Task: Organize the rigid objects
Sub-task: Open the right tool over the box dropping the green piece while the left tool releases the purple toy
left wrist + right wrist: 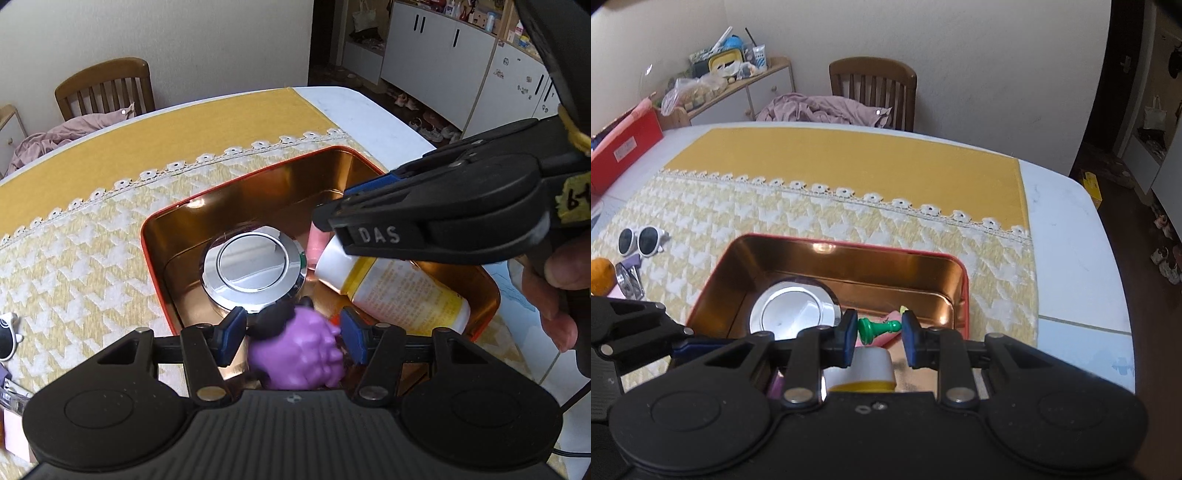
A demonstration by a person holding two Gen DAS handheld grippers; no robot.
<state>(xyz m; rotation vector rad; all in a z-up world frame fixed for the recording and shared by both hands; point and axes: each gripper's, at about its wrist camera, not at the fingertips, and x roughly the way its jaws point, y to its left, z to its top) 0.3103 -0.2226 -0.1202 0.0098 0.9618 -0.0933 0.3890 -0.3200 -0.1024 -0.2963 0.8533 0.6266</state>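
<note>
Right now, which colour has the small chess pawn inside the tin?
Green. The chess pawn lies on its side in the tin; the right wrist view shows it best.

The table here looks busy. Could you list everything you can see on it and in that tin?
tin: one, red outside, gold inside, on the cloth
chrome disc: one, silver, in the tin
bottle: one, white and yellow, lying in the tin
purple toy: one, between the left tool's fingers, above the tin
chess pawn: one, green, lying in the tin
sunglasses: one pair, white, on the cloth
left tool: open
right tool: open
</note>
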